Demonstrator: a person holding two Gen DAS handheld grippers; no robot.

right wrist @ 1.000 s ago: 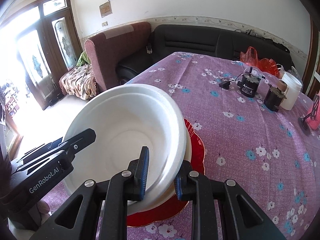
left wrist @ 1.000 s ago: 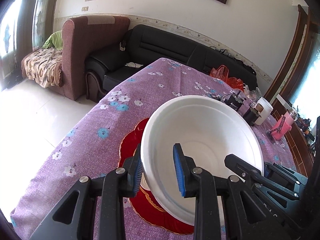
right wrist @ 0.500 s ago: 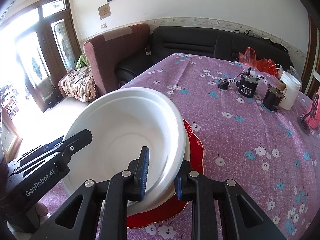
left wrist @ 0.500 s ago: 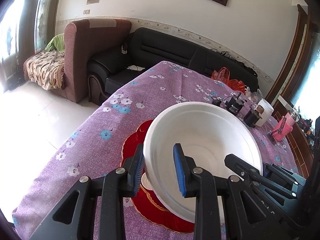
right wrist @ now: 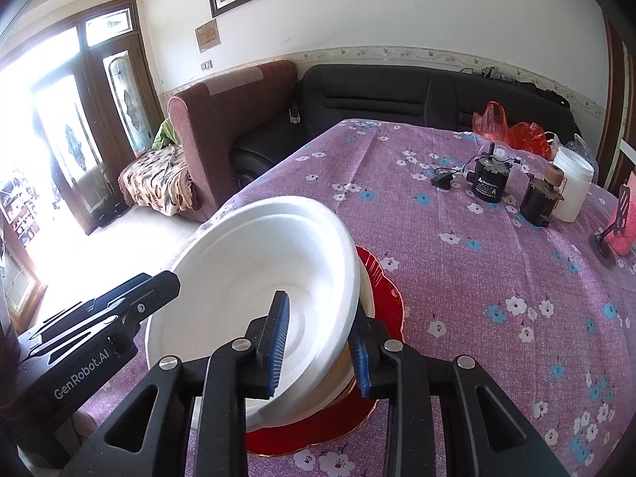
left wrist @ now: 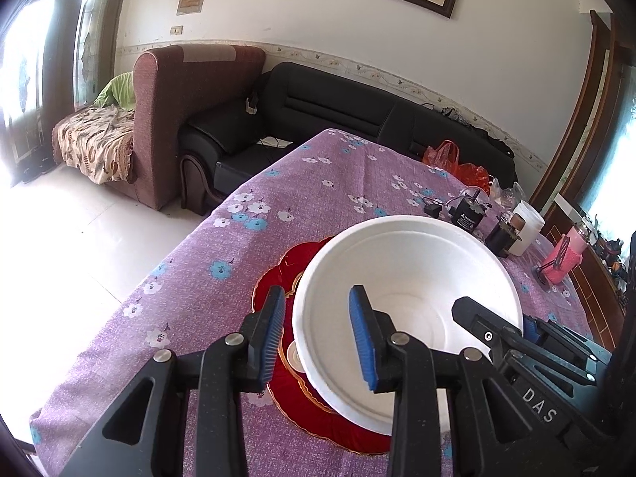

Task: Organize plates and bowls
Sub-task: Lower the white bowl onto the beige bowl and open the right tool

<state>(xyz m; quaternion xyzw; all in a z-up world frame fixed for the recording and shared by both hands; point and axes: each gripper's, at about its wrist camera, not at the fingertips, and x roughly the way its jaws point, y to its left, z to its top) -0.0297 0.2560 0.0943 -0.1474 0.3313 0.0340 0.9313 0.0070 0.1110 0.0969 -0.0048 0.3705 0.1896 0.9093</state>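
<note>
Left gripper (left wrist: pixel 318 336) and right gripper (right wrist: pixel 320 344): jaws narrow and opening, each straddling the rim of one white bowl (left wrist: pixel 405 302) with pads parted from it. The bowl rests on one red plate (left wrist: pixel 278 278). Farther away stand two black motors (right wrist: pixel 488 181) and one white jar (right wrist: pixel 572 189).

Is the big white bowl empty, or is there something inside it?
Empty. Both wrist views look into the white bowl and show only its bare white inside and flat bottom. It sits on the stack over the red plate.
</note>
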